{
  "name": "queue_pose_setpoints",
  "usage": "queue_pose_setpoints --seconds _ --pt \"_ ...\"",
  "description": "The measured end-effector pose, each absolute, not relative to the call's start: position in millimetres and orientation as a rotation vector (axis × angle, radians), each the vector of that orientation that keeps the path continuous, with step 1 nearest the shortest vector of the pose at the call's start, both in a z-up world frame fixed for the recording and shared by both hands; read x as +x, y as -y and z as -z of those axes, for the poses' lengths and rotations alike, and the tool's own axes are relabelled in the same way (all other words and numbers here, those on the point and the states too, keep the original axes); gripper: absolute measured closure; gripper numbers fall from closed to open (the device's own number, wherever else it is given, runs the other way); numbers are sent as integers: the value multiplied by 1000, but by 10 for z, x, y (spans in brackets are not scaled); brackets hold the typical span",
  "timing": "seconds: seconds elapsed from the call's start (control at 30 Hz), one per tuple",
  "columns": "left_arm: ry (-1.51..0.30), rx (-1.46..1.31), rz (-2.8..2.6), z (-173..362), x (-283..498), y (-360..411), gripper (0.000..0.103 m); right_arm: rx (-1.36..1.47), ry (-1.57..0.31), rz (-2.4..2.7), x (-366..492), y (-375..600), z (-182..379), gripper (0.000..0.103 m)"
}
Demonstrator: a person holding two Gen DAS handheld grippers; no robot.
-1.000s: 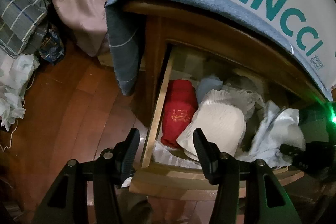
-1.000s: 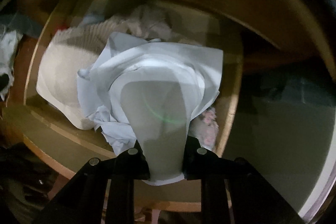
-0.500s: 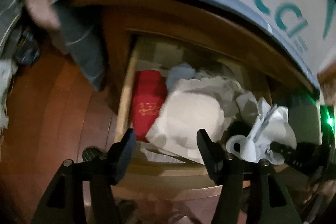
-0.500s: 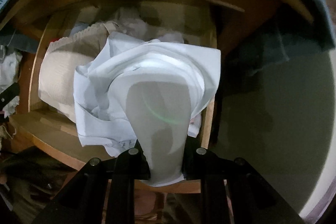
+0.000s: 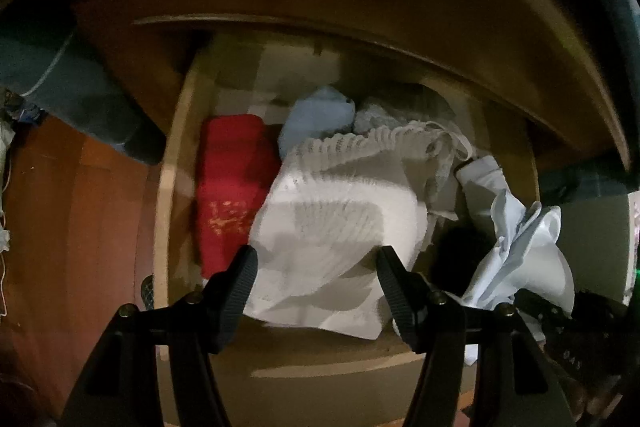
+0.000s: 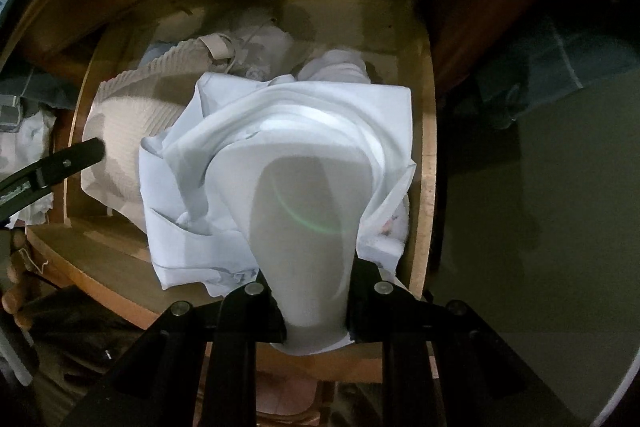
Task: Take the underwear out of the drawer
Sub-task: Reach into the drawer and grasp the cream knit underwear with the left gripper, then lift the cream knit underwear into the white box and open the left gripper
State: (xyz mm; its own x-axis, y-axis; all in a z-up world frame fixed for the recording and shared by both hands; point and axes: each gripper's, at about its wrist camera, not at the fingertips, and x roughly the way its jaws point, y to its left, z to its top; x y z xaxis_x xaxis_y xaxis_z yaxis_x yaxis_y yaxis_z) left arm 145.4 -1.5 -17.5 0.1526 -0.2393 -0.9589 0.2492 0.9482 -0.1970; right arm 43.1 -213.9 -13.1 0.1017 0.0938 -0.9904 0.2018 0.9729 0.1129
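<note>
Left gripper [image 5: 316, 269], jaws opening and empty, hangs over cream ribbed underwear [image 5: 340, 227] at twelve o'clock; right gripper [image 6: 316, 291] clamps pale-blue underwear [image 6: 280, 163].

A: Illumination status?
B: Dim room; light from the camera side brightens the white garment [image 5: 340, 223]. A green lens-flare arc crosses the pale underwear [image 6: 304, 195].
A: Image quality?
B: Slight blur; fisheye bending, black corners.

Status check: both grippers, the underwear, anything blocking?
Right gripper shut on pale blue underwear, bunched above the open drawer. Left gripper opening, empty, over cream pleated garment. Nothing blocking.
</note>
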Motion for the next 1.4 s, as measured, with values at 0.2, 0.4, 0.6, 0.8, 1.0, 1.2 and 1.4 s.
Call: queue_pose_setpoints --seconds 0.2,0.4,0.6,0.8,1.0,1.2,1.4 --pt "-1416 20 361 308 1498 155 35 252 -1469 72 438 2179 174 85" --pt "-1450 12 353 395 1507 208 31 254 -1470 74 427 2166 170 85" --pt "-1454 -32 353 400 1526 151 30 270 -1461 69 419 2179 179 84" --pt "-1474 -18 360 480 1563 209 25 263 -1459 62 424 2182 183 83" --pt "-1489 -16 358 543 1544 218 32 270 -1458 63 423 2196 182 82" --pt "-1484 31 405 505 1452 268 67 259 -1456 69 431 2173 182 82" --pt "-1439 -11 449 265 1296 217 74 261 -1427 73 398 2165 179 82"
